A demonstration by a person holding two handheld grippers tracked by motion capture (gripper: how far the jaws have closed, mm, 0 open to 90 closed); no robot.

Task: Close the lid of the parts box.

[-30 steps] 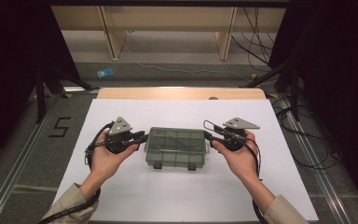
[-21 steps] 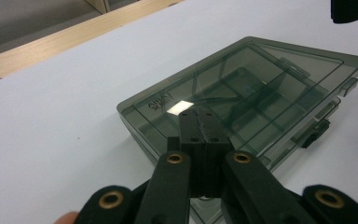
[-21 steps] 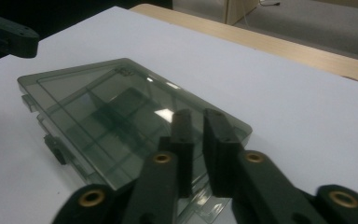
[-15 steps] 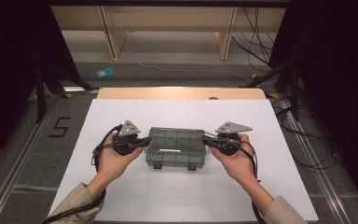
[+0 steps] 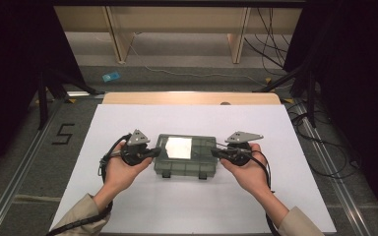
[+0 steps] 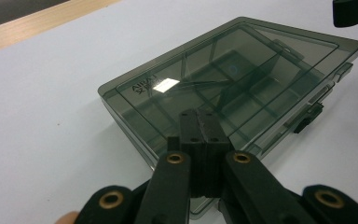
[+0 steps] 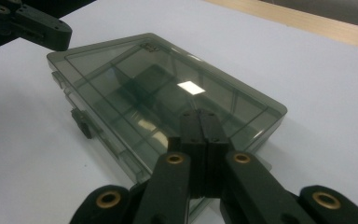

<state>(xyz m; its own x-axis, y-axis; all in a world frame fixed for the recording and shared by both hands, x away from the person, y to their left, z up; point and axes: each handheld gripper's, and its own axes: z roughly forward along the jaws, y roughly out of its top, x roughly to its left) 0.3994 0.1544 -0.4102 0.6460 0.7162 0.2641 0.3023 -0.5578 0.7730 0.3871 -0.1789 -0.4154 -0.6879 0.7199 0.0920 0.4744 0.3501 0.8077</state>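
Near the middle of the white worktop point(image 5: 128, 206) lies the smoky compartment box point(image 5: 187, 155) (lid down), the left gripper point(image 5: 153, 151) and right gripper point(image 5: 215, 153) at its two ends, jaws pressed together, holding nothing.

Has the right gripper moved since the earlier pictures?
Yes. The right gripper moved left, toward the box, and now reaches its right end.
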